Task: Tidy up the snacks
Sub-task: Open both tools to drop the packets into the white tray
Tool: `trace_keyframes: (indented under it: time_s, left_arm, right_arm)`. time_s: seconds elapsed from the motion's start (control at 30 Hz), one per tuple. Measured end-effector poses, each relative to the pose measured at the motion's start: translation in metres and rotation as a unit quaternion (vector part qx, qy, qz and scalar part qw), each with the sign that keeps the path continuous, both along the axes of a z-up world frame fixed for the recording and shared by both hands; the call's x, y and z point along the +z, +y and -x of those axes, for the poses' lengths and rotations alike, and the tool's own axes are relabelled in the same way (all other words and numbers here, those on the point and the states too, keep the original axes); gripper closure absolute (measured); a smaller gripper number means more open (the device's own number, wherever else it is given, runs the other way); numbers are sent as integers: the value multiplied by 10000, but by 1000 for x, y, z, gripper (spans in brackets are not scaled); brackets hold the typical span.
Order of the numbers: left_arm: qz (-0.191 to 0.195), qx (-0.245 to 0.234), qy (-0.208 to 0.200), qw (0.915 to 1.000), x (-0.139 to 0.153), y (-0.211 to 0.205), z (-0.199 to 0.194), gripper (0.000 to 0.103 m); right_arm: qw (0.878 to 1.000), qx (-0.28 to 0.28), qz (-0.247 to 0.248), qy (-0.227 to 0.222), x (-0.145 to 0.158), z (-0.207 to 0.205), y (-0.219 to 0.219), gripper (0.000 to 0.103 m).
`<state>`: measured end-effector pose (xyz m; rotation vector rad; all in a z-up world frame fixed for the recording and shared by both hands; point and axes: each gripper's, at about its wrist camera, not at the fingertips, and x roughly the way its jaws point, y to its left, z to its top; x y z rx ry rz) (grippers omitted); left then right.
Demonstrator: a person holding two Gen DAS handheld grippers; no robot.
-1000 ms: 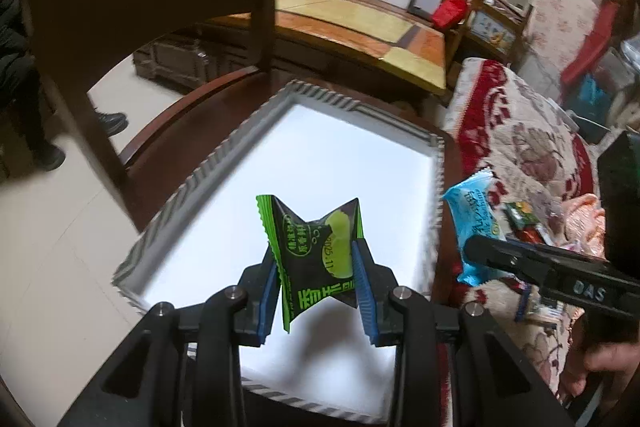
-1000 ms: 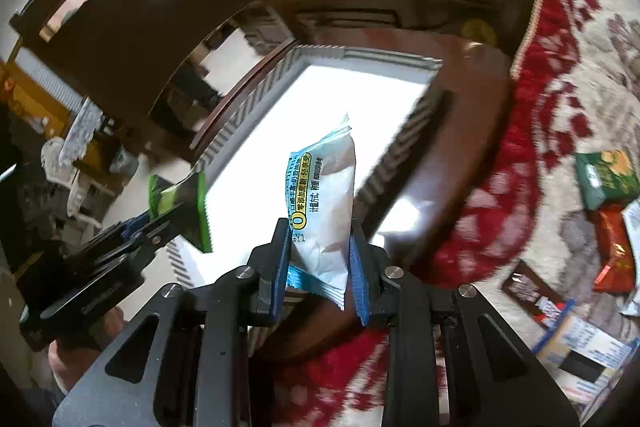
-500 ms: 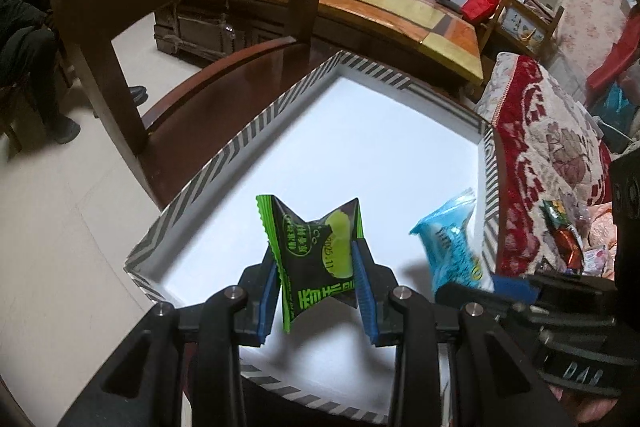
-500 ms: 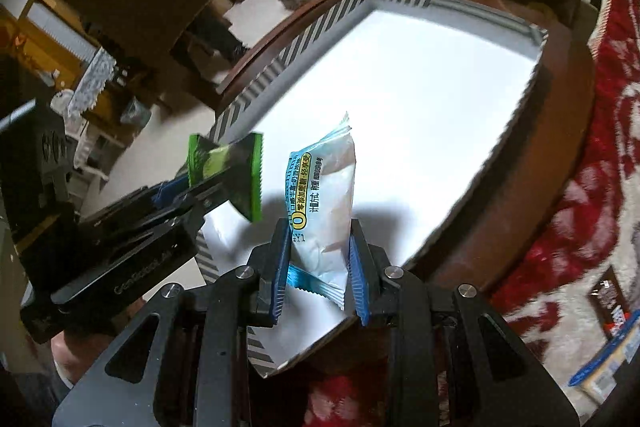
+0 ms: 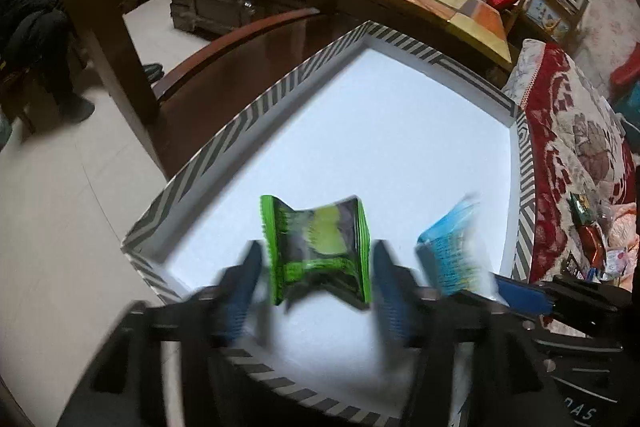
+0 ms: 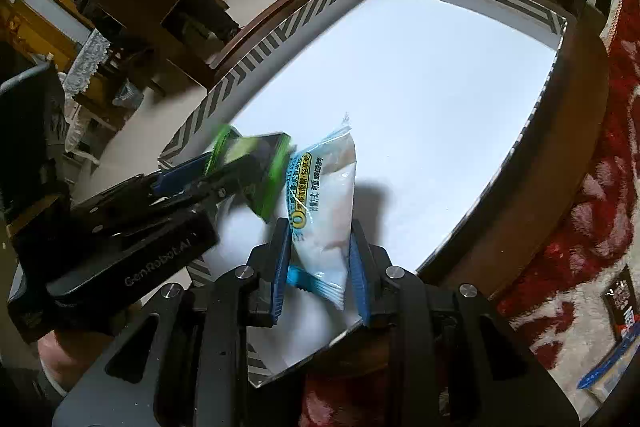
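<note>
While opening, left gripper (image 5: 316, 287) seemingly clear of green packet (image 5: 318, 247)

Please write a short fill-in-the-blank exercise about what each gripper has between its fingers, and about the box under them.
1. The snack packet between the fingers of the left gripper is black and ____.
2. The right gripper is shut on a white and ____ packet.
3. The white box below both grippers has a rim with a ____ pattern.

Missing words: green; blue; striped
</note>
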<state>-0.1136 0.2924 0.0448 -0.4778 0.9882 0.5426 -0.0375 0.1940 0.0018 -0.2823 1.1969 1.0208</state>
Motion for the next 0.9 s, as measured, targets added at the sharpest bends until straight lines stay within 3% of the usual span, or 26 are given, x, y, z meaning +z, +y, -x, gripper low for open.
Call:
trace_keyframes:
  time_s: [0.07,0.2,0.33,0.53,0.9]
  left_arm:
    - [-10,43,-42,10000,1,0,3,29]
    - [-51,61,-30,10000,4,-2,4,25]
    - [-140,22,-90,9999,11,-8,4,25]
    - [-256,-155,-275,9992,28,-28,-1,19]
    - [-316,-983,-542,9932,54,-95,-25,15]
  right_arm:
    - [9998,25,101,-167,2,2,-1,75]
    - [9988,121,132,-454,10,10,-1,61]
    - [9977,125,81,-659,21,12,-11,60]
    - [9974,-229,-270,-622,37,6,-48,60]
    - [9910,-1049,-531,-633,52,-6,-140,60]
